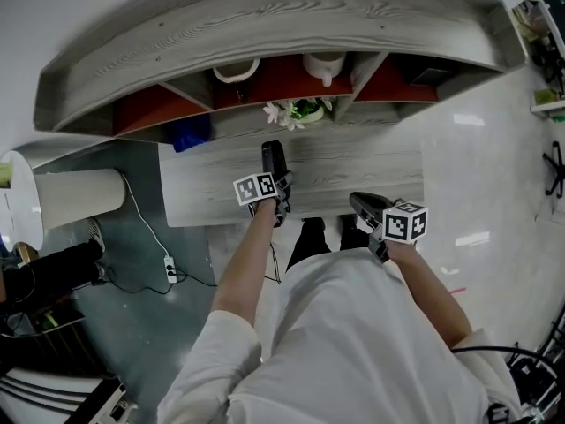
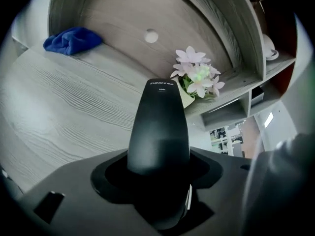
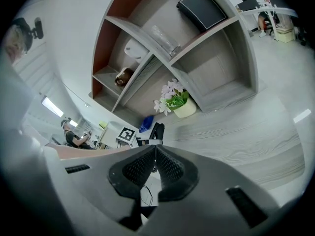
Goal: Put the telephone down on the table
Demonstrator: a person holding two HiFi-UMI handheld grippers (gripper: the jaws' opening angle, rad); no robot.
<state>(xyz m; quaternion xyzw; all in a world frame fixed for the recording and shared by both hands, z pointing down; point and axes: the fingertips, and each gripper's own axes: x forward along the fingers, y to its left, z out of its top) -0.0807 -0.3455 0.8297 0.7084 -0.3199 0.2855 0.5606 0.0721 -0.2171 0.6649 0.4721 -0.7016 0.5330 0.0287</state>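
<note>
1. A black telephone handset (image 2: 160, 127) is clamped in the left gripper (image 2: 160, 181). The fingers are closed around its lower end.
2. The telephone's long axis runs straight away from the person. Its narrow tip points toward a small pot of pale flowers (image 2: 197, 77) at the back of the surface.
3. In the head view the telephone (image 1: 274, 162) lies over the middle of a grey wood-grain surface (image 1: 371, 170). Whether it touches the wood or hangs just above it cannot be told.
4. The right gripper (image 1: 360, 203) sits near the front edge of the surface, to the right of the left gripper (image 1: 279, 191) and apart from it. In the right gripper view its fingers are pressed together with nothing between them (image 3: 155, 154).
5. Behind the surface stands a curved grey shelf unit (image 1: 265, 25) with red back panels and white cups (image 1: 325, 66) in its compartments.
6. A blue cloth (image 2: 71, 39) lies at the back left of the surface, well apart from the flowers.
7. To the left, on a grey floor, a white power strip (image 1: 170, 269) lies with its cable trailing.
8. The telephone's lower end is hidden between the fingers, and the small print at its tip is too small to read.
</note>
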